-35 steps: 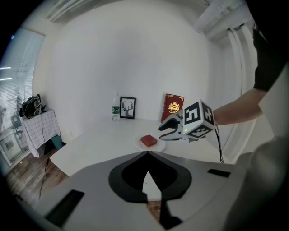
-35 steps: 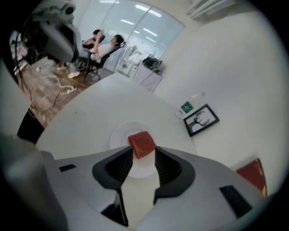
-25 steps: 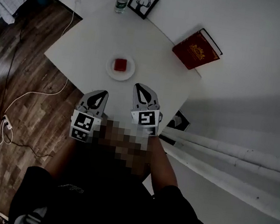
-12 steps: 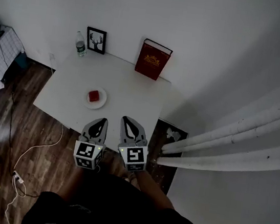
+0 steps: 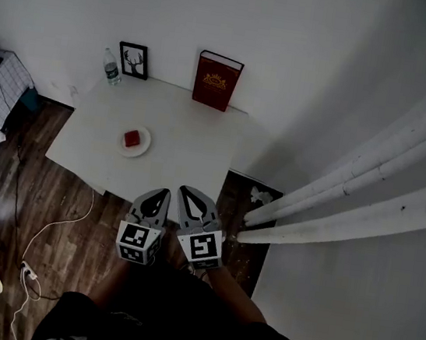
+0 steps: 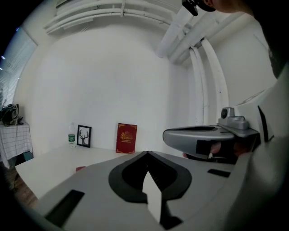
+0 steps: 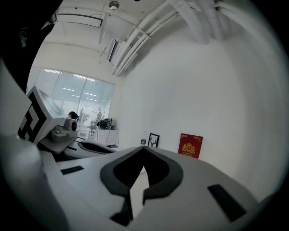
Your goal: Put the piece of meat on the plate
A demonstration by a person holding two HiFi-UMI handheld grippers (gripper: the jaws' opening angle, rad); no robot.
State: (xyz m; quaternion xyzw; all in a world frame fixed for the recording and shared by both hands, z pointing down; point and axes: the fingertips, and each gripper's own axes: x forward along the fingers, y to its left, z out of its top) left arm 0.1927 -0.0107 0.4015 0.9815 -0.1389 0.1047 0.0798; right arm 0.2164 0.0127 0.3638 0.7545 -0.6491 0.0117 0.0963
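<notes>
The piece of meat [image 5: 132, 138], a small red block, lies on a white round plate [image 5: 142, 148] on the white table [image 5: 194, 139]. Both grippers hang in front of the table's near edge, over the wooden floor, well short of the plate. My left gripper [image 5: 161, 193] is shut with nothing in it, and my right gripper [image 5: 187, 191] beside it is shut and empty too. In the left gripper view the jaws [image 6: 146, 153] meet at the tip, and a red sliver of the meat [image 6: 80, 168] shows beyond them. The right gripper view shows its jaws [image 7: 143, 148] closed.
A water bottle [image 5: 112, 66], a framed deer picture [image 5: 134, 60] and a red book [image 5: 217, 81] stand at the table's far edge against the wall. White pipes [image 5: 350, 200] run along the right. Cables [image 5: 54, 233] lie on the floor at left.
Both grippers have drawn back from over the table to past its near edge and risen a little. The table and plate now look smaller and farther off.
</notes>
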